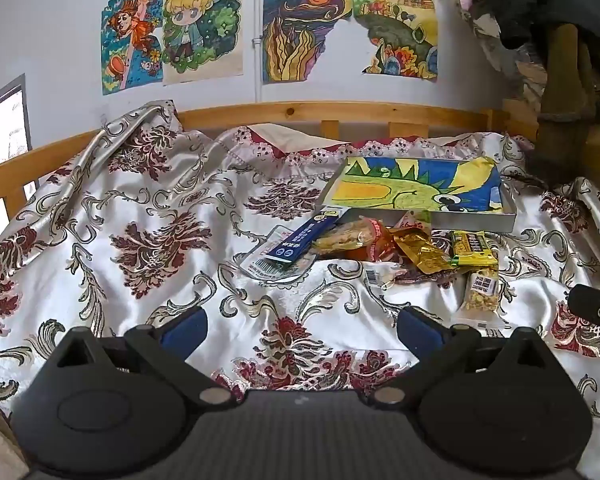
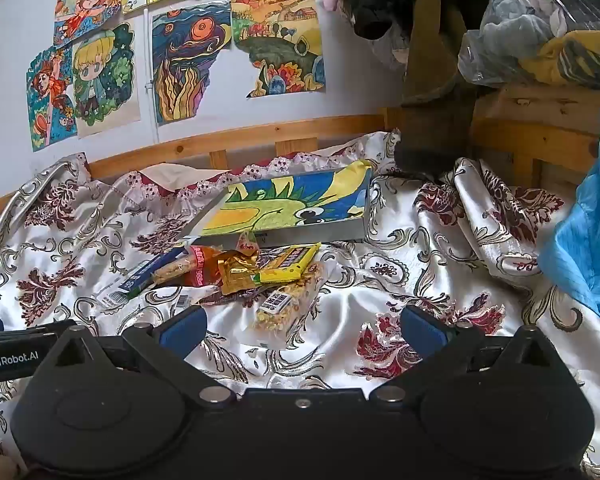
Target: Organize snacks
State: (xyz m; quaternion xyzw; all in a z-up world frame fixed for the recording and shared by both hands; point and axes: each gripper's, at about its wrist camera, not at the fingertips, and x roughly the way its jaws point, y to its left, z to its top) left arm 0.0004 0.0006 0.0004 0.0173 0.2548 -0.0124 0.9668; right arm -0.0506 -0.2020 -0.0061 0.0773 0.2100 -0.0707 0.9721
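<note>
- Bedspread (image 1: 148,208) of shiny white cloth with dark red flower patterns fills the left wrist view; wooden bed rail (image 1: 340,110) behind it, coloured drawings (image 1: 204,28) taped on the wall above.
- Left gripper (image 1: 302,326) hangs over bare cloth, jaws spread wide, nothing between the blue pads (image 1: 186,330).
- Snacks lie in a loose heap ahead and to the right of it: blue packet (image 1: 300,244) leaning on a clear wrapper, orange packet (image 1: 360,242), gold packet (image 1: 418,254), yellow-green bar (image 1: 472,248), grain bar (image 1: 482,294) nearest the gripper.
- Shallow grey tray (image 1: 476,222) sits just behind the heap, a crayon drawing (image 1: 416,186) lying inside it.
- Part of the other tool shows at the right edge.

- Right wrist view: right gripper (image 2: 302,326) also spread wide and empty, over the cloth.
- Grain bar (image 2: 286,306) lies just ahead, between the lines of the two pads but untouched by them.
- Beyond it the yellow-green bar (image 2: 290,266), gold packet (image 2: 238,274), orange packet (image 2: 198,270) and blue packet (image 2: 148,274), overlapping one another.
- Tray (image 2: 312,236) with the drawing (image 2: 288,204) is behind them, touching the heap's far side.
- Blue cloth (image 2: 588,236) at the right edge; clear plastic bag (image 2: 540,28) of clothes on the wooden frame above.
</note>
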